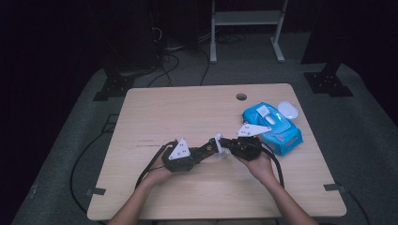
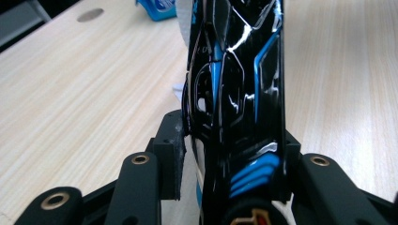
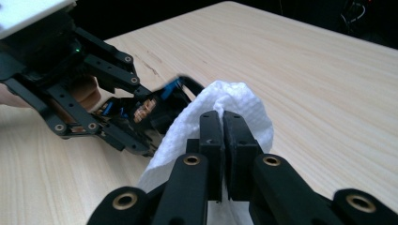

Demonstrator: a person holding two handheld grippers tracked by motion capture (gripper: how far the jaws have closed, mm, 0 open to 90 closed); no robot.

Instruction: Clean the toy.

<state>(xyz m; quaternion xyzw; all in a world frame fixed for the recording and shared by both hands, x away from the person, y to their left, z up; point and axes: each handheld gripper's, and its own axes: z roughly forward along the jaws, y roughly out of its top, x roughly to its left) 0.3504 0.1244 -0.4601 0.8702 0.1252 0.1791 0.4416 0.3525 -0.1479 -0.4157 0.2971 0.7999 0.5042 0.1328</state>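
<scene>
Wipe (white, quilted) against glossy black-blue object, possibly toy.

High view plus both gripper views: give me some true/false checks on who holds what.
1. The left tool is shut on a glossy black object with blue stripes. True.
2. The right tool is open and holds nothing. False: it is shut on a white textured wipe.
3. The blue wipes pack lies on the light wooden table, at the person's right. True.
4. The wipes pack's white lid is shut. False: it is flipped open.
</scene>
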